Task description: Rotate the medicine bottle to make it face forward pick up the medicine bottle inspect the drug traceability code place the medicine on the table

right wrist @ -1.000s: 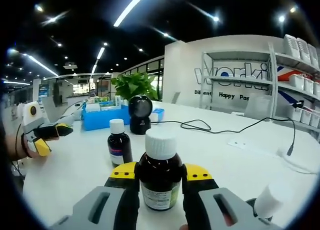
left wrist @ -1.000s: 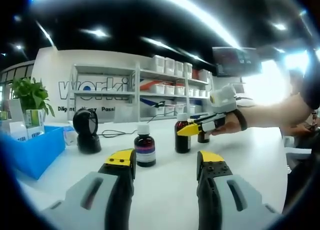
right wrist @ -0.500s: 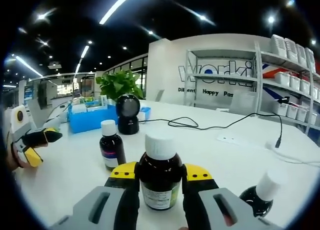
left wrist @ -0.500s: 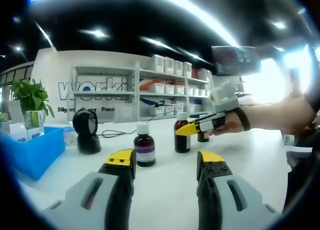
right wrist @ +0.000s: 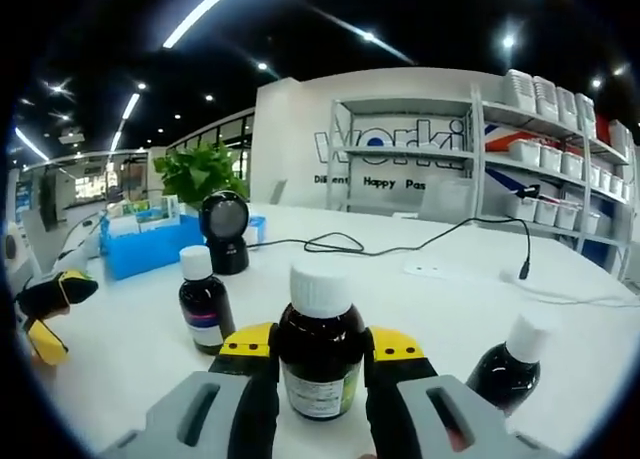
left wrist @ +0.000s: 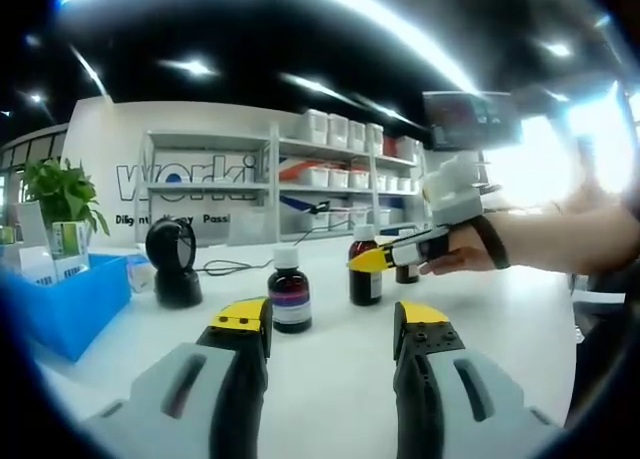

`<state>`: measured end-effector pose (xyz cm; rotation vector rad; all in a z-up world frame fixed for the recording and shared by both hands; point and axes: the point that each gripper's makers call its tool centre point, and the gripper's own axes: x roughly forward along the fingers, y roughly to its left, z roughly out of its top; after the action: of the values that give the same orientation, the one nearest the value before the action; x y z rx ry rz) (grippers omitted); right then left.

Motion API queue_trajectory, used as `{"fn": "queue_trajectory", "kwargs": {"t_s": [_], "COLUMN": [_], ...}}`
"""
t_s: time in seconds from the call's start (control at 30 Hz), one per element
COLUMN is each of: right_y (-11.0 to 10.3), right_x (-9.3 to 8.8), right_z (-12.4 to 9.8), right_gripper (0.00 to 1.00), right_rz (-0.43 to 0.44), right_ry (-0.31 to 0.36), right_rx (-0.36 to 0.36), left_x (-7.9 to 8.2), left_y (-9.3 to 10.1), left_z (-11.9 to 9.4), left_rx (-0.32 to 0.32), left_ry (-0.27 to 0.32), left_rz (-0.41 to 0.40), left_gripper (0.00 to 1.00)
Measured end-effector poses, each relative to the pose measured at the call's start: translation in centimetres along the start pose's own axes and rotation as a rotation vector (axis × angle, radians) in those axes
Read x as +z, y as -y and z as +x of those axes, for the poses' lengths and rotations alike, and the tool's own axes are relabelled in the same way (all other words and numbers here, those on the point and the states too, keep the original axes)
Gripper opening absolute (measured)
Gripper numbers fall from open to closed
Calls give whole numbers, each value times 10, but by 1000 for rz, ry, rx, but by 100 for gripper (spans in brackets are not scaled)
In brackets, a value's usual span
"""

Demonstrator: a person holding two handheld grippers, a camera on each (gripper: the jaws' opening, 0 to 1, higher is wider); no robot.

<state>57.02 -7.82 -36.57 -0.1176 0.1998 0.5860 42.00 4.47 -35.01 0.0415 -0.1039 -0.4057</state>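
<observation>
A dark brown medicine bottle [right wrist: 320,354] with a white cap and a pale label stands upright between the jaws of my right gripper [right wrist: 320,364], which is shut on it. In the left gripper view the same bottle [left wrist: 365,272] shows past the middle of the white table [left wrist: 330,354], with my right gripper [left wrist: 375,260] shut on it and a hand behind. A second brown bottle [left wrist: 290,290] [right wrist: 201,303] with a white label stands free on the table. My left gripper [left wrist: 330,329] hovers open over the table, with nothing between its jaws; it also shows at the left edge of the right gripper view [right wrist: 45,314].
A third dark bottle [right wrist: 505,369] [left wrist: 407,272] stands just right of the held one. A black barcode scanner [left wrist: 175,262] [right wrist: 224,230] with its cable, a blue bin [left wrist: 65,299] and a green plant [left wrist: 62,194] are on the table's left. Shelves [left wrist: 300,184] line the back wall.
The right gripper has swung round with the bottle still held, so its background has slid left and the third bottle has come further into view. The left gripper has not moved.
</observation>
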Motion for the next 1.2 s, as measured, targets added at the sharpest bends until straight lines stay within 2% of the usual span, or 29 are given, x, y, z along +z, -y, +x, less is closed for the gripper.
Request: {"fn": "queue_trajectory", "kwargs": {"t_s": [0.27,0.6,0.93,0.97,1.0,1.03,1.07,1.1,1.13,1.2], "right_y": [6,9,8,7,5,-2,-3,-1,-3,-4], "right_x": [-1,-1,-2,-2,-5,0,-1,-4,0,-1], "right_z": [3,4,3,4,5,8,7,4,4,4], "right_gripper": [28,28,29,31,37,46,51,53,51,51], "right_rz": [27,44,39,28,41,78,104,84,63,56], "right_ry": [-27,-18,-13,-8,-15,36,49,37,64,58], "right_rx": [-114,-165,-135,-124,-104,-63,-54,-58,-45,-36], "left_x": [0,0,0,0,0,0,0,0,0,-1], "left_y": [0,2,2,2,2,2,2,2,2,2], "left_z": [0,0,0,0,0,0,0,0,0,0], "left_rx": [-2,-5,-3,-4,-3,-4,-3,-3,-3,-2], "left_ry": [1,0,-1,-2,-3,-4,-4,-4,-4,-6], "left_rz": [3,6,4,4,5,5,6,6,5,6], "left_gripper": [40,40,40,40,40,40,40,40,40,40]}}
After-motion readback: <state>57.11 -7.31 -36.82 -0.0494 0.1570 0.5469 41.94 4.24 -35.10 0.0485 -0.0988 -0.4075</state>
